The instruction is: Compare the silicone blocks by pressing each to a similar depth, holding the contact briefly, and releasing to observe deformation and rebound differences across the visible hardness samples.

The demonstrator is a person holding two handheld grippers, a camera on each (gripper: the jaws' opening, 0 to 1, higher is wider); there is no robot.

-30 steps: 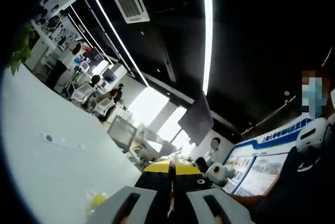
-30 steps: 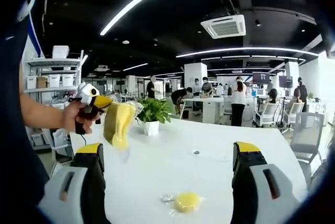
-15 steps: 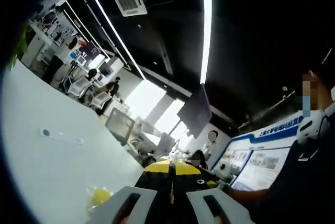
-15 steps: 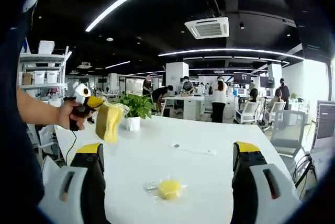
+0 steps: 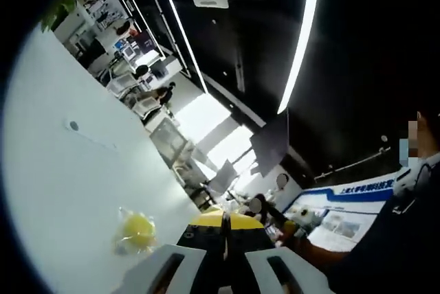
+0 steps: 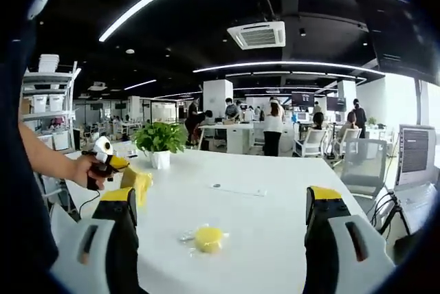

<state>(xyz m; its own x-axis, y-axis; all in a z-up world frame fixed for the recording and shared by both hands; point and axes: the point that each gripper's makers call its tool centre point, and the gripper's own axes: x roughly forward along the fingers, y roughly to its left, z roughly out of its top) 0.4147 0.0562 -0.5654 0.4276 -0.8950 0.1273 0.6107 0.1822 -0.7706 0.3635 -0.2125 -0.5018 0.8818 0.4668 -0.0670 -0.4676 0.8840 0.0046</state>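
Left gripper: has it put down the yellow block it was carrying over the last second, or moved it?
Not released. The left gripper stays shut on its yellow block and has come down from raised height to just above the white table. The wrapped yellow block lies untouched; the right gripper stays open.

In the right gripper view, the left tongs (image 6: pixel 130 174) are coming down from chest height toward the desk (image 6: pixel 275 205), carrying their yellow block (image 6: pixel 142 185) lower and further left. The wrapped yellow block (image 6: pixel 207 238) is lying where the camera's sweep now places it, nearer centre.
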